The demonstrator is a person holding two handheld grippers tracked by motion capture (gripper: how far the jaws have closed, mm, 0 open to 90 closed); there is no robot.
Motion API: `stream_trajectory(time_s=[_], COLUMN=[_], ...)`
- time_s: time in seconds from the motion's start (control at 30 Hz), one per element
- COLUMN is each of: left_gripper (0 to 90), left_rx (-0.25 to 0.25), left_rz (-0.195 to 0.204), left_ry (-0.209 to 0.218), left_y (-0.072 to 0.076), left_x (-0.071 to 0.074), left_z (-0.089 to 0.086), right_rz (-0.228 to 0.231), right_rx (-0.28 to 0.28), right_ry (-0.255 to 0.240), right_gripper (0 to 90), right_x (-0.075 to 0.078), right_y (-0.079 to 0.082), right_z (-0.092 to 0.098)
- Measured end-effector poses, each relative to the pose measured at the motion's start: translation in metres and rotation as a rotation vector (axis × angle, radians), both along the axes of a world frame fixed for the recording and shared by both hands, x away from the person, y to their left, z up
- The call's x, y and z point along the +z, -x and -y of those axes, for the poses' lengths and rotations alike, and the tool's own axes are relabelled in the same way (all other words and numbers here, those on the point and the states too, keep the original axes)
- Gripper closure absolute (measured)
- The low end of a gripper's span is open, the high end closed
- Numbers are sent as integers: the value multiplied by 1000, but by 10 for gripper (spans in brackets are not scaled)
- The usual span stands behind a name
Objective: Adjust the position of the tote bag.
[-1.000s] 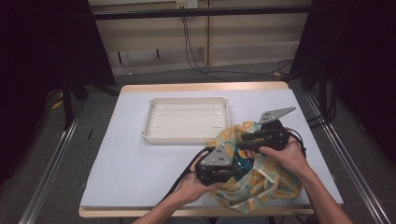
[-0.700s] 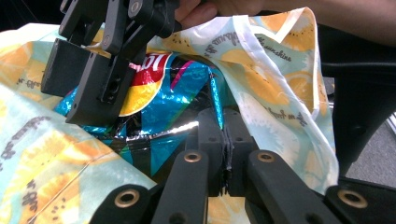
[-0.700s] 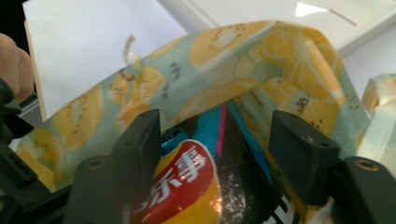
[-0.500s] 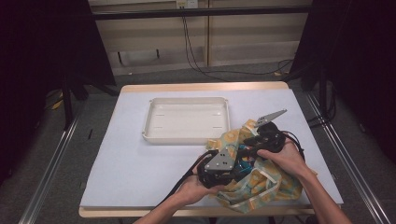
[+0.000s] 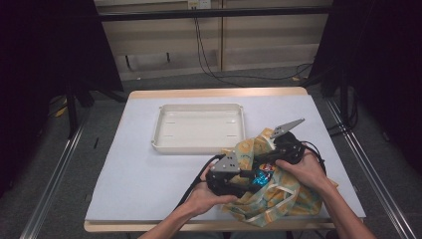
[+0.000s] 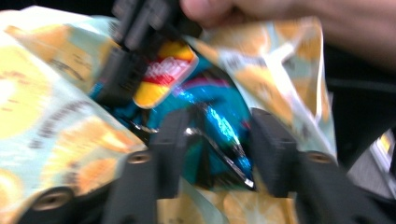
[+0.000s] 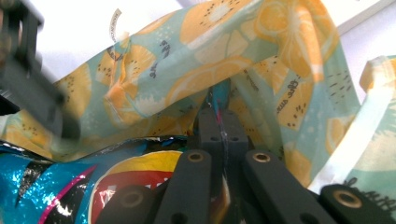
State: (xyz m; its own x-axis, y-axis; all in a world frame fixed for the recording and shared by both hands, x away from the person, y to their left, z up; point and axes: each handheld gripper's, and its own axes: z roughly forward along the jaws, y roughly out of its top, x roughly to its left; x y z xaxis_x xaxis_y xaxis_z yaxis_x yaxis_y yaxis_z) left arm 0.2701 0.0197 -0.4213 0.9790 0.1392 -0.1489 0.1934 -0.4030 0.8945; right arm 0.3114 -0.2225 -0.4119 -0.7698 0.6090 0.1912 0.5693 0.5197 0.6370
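1. Tray [image 5: 199, 128]: white, shallow, rectangular, seen in the high view at upper centre of the white table [image 5: 134, 169]; its long axis runs left to right in the frame.
2. Left gripper [image 5: 244, 175]: seen in the high view at lower centre, held in a hand [image 5: 206, 195] and pointed rightward into the bag. In the left gripper view its jaws are spread, having just been opening, with a crumpled fold of the snack packet [image 6: 210, 116] lying between them; whether the pads touch it cannot be told.
3. Snack packet: glossy blue foil with a red and yellow logo, lying inside the mouth of the bag. In the high view it is reduced to a small blue glint [image 5: 259, 178]; in the right gripper view its face is seen at lower left [image 7: 65, 186]. Its long axis and the logo lettering cannot be made out.
4. Fabric bag [image 5: 278, 199]: pale green with an orange-slice print, crumpled at lower right of the table. Small dark lettering [image 7: 164, 49] is printed on it, illegible.
5. Right gripper [image 7: 223, 135]: jaws pressed together, having just been closing, pinching an edge of the packet.
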Motion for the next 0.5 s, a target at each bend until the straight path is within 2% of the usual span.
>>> stream_trajectory(time_s=[0.03,0.1,0.13,0.17,0.2,0.27,0.3,0.33,0.4,0.5], left_gripper=[537,519,510,509,494,432,366,332,259,273], left_rx=[0,47,78,78,163,216,216,234,231,245], left_rz=[-16,-29,-28,-28,-6,-15,-15,-45,-45,-43], left_ry=[27,66,72,72,23,19,19,15,-13,-24], left_y=[-2,-7,-11,-11,-16,-24,-24,-30,-32,-33], left_x=[2,7,7,7,6,-2,-2,-11,-16,-17], left_z=[-3,-10,-13,-13,-14,-13,-13,-8,-2,2], right_rz=[8,23,23,23,31,39,39,40,46,51], right_rx=[-5,4,-7,-7,-2,-3,-3,-9,-13,-9], right_ry=[2,-11,-9,-9,-30,-41,-41,-46,-47,-52], right_gripper=[900,900,900,900,900,900,900,900,900,900], right_x=[1,3,5,5,6,8,8,9,10,11], right_y=[1,1,3,3,4,6,6,7,9,10], right_z=[0,1,1,1,3,4,4,4,5,4])
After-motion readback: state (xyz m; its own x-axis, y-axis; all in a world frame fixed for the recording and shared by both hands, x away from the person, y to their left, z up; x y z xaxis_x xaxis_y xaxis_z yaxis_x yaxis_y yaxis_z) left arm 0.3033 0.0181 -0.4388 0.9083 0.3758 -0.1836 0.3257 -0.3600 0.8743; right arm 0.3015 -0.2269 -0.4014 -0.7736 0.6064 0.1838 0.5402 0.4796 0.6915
